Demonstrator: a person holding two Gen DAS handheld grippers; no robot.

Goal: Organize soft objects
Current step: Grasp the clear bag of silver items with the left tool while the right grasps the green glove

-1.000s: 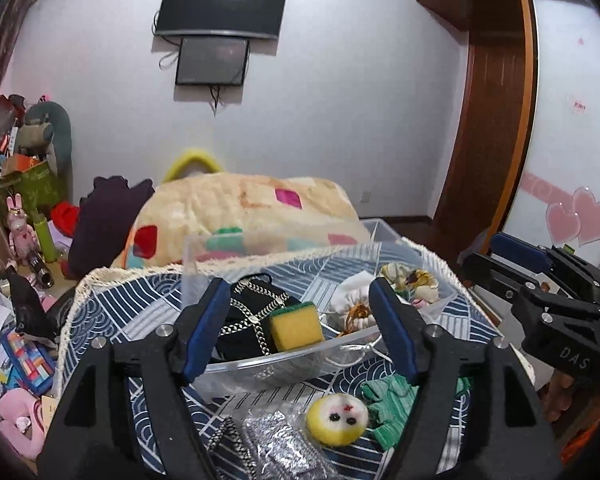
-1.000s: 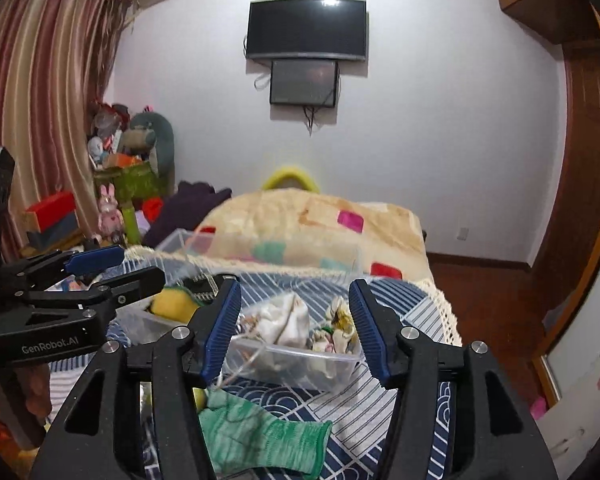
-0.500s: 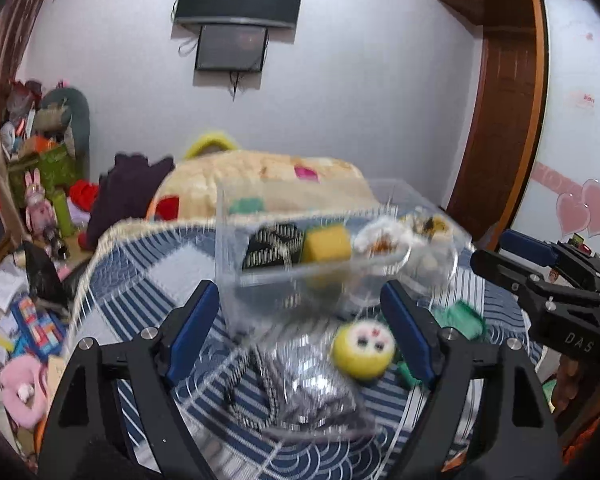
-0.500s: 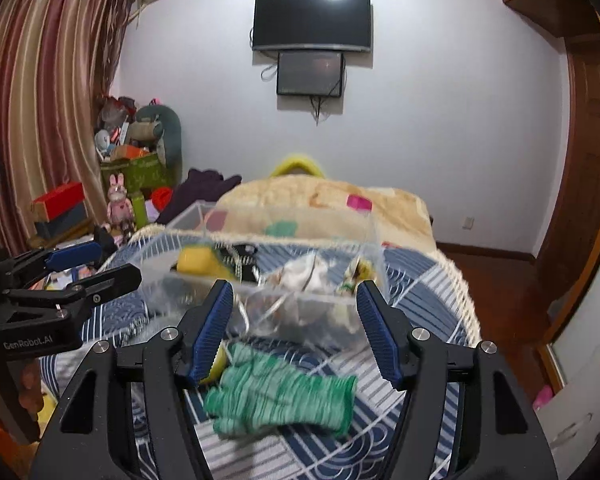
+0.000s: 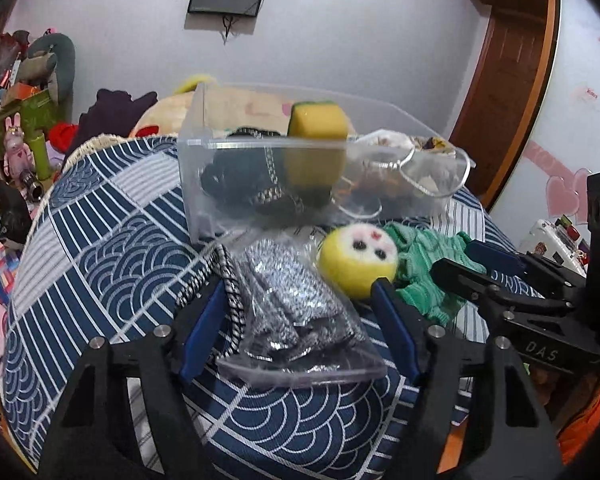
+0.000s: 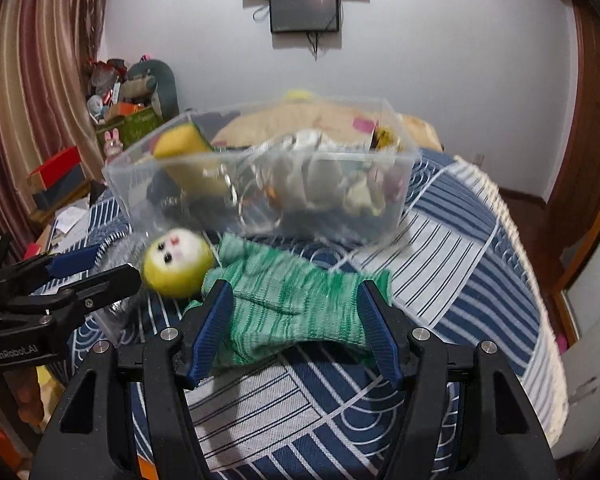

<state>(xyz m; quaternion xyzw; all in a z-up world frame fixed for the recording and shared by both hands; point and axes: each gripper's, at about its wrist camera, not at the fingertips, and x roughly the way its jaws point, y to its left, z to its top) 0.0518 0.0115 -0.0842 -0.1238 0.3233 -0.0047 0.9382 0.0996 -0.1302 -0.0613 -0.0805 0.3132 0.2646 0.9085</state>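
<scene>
A clear plastic bin (image 5: 204,152) stands on the blue patterned cloth (image 5: 112,240), also in the right wrist view (image 6: 396,196). It holds a yellow sponge (image 5: 316,136), a dark chained item (image 5: 240,176) and pale cloth pieces (image 6: 332,184). In front lie a clear bag of silver-grey items (image 5: 296,316), a yellow plush ball with a face (image 5: 356,260) and a green knitted glove (image 6: 296,308). My left gripper (image 5: 296,328) is open, its jaws either side of the bag. My right gripper (image 6: 294,324) is open, its jaws either side of the glove.
A patterned pillow (image 6: 300,120) lies behind the bin. Toys and boxes crowd the left side of the room (image 5: 24,92). A wooden door frame (image 5: 496,80) is at the right. The cloth's fringed edge (image 6: 528,280) drops off at the right.
Both grippers have dropped lower and closer to the cloth. The left now frames the bag and the right frames the green glove. Both stay open.
</scene>
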